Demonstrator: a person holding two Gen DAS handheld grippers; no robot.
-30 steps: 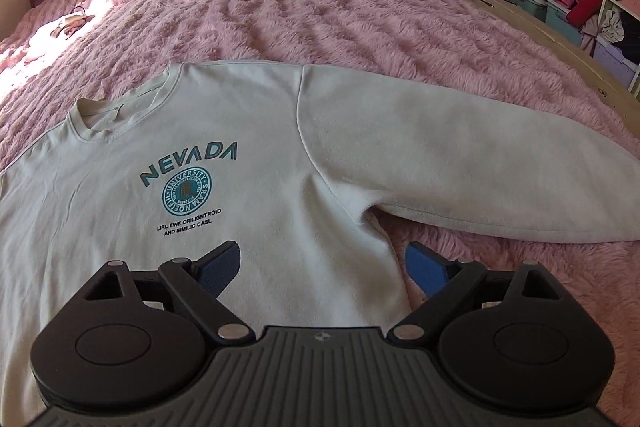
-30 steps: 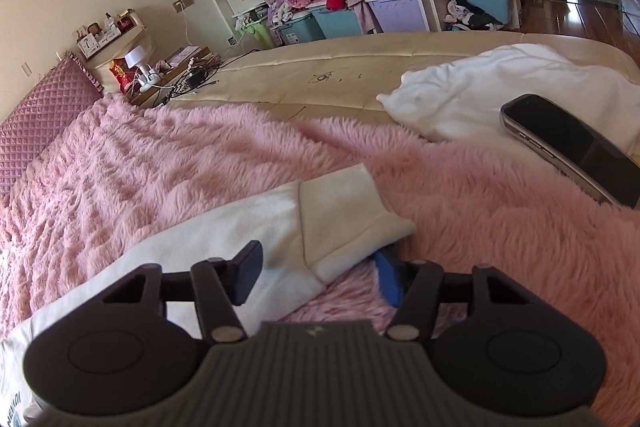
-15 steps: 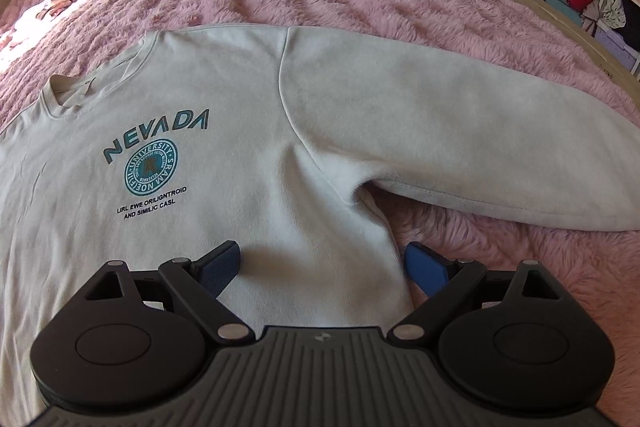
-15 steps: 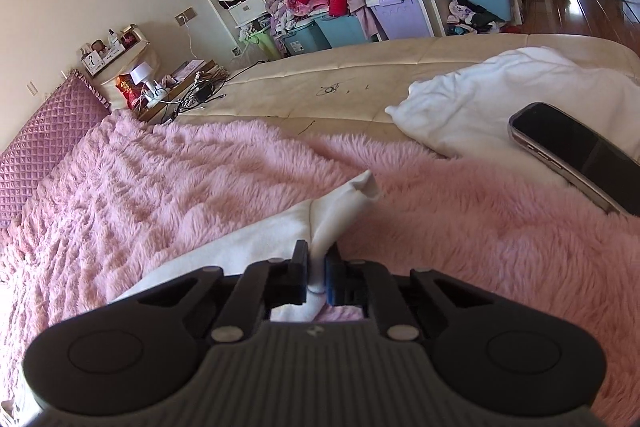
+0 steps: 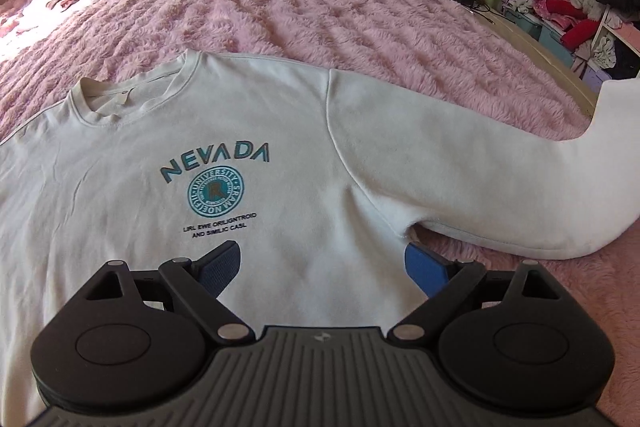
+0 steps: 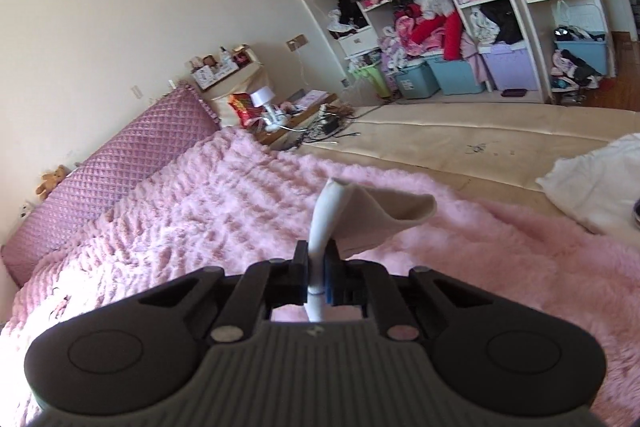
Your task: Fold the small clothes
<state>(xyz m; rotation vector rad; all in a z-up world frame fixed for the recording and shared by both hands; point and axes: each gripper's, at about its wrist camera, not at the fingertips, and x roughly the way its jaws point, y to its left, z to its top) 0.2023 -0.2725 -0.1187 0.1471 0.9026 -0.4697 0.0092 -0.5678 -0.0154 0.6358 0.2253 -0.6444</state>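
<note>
Pinching the sleeve cuff (image 6: 320, 223), the right hand-held gripper (image 6: 318, 277) holds it aloft. Left hand-held gripper (image 5: 322, 265) hovers wide — over the sweatshirt (image 5: 280, 187).

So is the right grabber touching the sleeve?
Touching. The right wrist view shows the right gripper shut on the sleeve cuff, white fabric pinched between its fingers.

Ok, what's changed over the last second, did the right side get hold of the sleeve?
Yes. The right gripper, open around the sleeve cuff a second ago, has shut on it and lifted it off the pink blanket; in the left view the sleeve's far end now bends upward. The left gripper stays open over the sweatshirt, whose body still lies flat.
</note>
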